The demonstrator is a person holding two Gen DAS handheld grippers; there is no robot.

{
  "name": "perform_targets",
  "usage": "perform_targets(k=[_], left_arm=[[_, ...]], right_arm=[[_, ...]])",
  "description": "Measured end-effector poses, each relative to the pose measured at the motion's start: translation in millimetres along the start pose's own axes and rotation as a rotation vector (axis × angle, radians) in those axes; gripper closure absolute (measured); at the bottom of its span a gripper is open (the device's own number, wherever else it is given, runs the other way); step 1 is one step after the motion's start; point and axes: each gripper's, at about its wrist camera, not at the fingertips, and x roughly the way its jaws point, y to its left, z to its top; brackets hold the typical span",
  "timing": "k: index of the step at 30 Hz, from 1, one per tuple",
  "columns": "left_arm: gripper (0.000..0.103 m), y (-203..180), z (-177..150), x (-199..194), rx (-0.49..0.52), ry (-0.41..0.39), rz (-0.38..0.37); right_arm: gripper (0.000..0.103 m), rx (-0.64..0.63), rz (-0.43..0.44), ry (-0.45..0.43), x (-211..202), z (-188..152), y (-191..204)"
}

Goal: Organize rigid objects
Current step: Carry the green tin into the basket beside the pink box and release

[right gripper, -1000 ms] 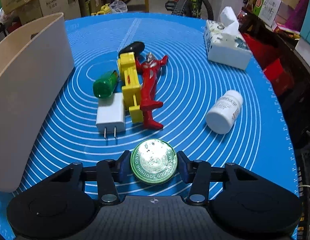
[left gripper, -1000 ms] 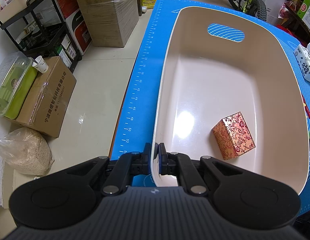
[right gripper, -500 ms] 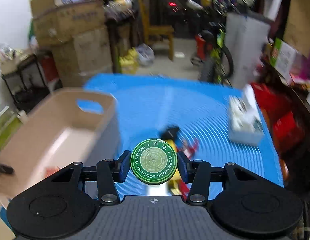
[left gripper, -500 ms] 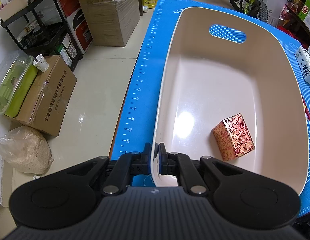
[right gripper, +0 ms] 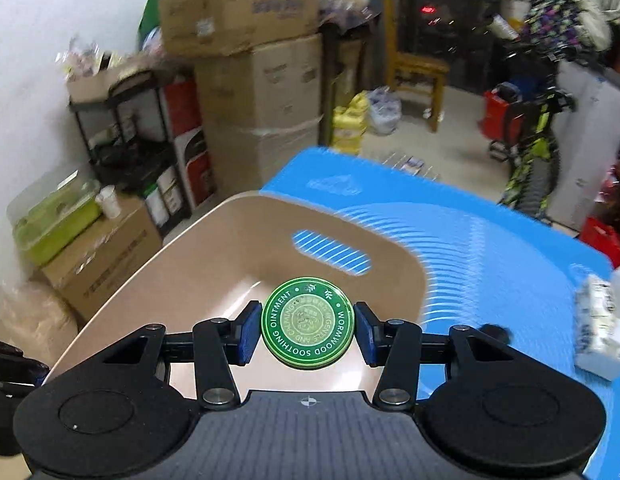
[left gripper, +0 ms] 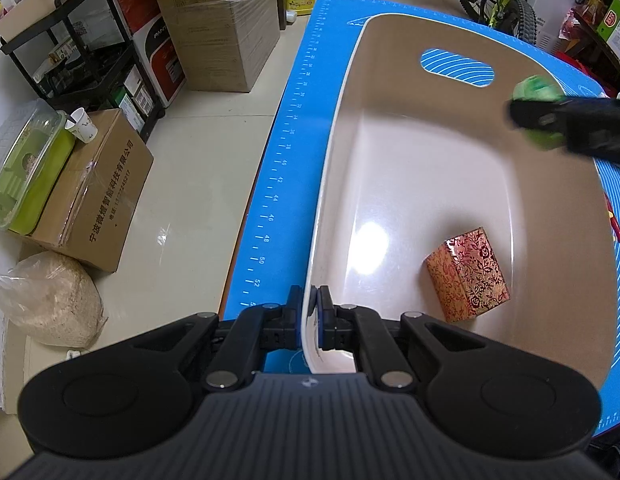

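Note:
My left gripper [left gripper: 309, 322] is shut on the near rim of the beige plastic bin [left gripper: 338, 152], one finger outside and one inside. A red and gold patterned box [left gripper: 468, 276] lies on the bin's floor near its right wall. My right gripper [right gripper: 308, 330] is shut on a round green ointment tin [right gripper: 308, 322] and holds it in the air over the bin [right gripper: 214, 240]. In the left wrist view the right gripper's black fingers [left gripper: 566, 120] come in blurred from the right over the bin's far right rim, the green tin [left gripper: 536, 88] between them.
The bin stands on a blue mat [left gripper: 286, 144] whose left edge drops to a tiled floor with cardboard boxes [left gripper: 98, 196], a black shelf rack [left gripper: 94, 64] and a sack [left gripper: 50, 300]. A tissue box [right gripper: 602, 320] lies on the mat at the right. A bicycle [right gripper: 538, 152] stands behind.
My right gripper lifted the green tin off the mat and swung it left and up, from beside the toys to above the bin. My left gripper kept still on the rim.

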Motion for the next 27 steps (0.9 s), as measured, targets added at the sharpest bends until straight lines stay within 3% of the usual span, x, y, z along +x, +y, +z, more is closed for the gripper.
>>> perform_targets(k=[17,21,27], left_arm=[[0.095,-1,1,1,0.000,0.000,-0.003],[0.094,-3,0,3,-0.003,0.003,-0.002],[0.094,-3,0,3,-0.003,0.003,-0.002]], right_arm=[[0.048,-0.062,-0.042,0.307,80,-29,36],[0.047,-0.075,-0.022,0.330,81,-31,39],[0.037,-0.070,-0.017,0.303,68,-32,37]])
